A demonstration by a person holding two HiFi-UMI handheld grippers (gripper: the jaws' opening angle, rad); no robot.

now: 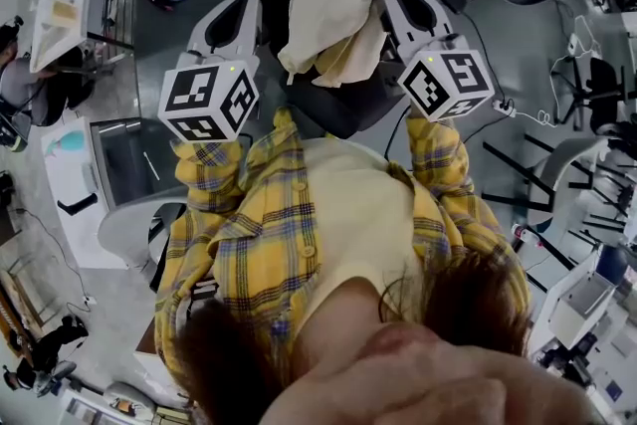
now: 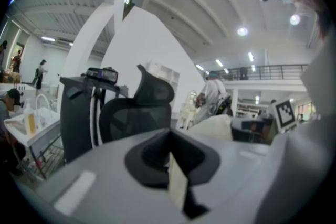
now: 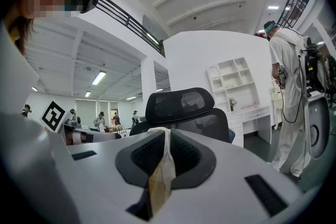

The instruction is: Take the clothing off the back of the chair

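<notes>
Your right gripper (image 3: 165,137) has its jaws pressed together on the clothing (image 1: 333,7), a cream garment. In the right gripper view a thin fold of it runs down the seam between the two pads and laps over their far end. From the head view the rest of the garment hangs as a bunched, rounded mass just in front of your chest. It covers that gripper's jaws and sags toward the left, with a darker tan fold on its underside. Your left gripper (image 1: 245,5) sits beside the bundle and looks apart from it. Its jaws are closed, and a pale strip shows in the slit between them, though from this angle I cannot tell whether that strip is cloth or the face of a pad. The chair (image 3: 181,105), a black mesh office chair with a headrest, stands beyond both grippers. In the left gripper view the cream bundle shows to the right of the chair's back and clear of it. Your sleeves (image 1: 211,176) are yellow plaid. A person in a white suit (image 3: 287,92) stands at the right edge of the right gripper view, near white shelves (image 3: 231,84).
</notes>
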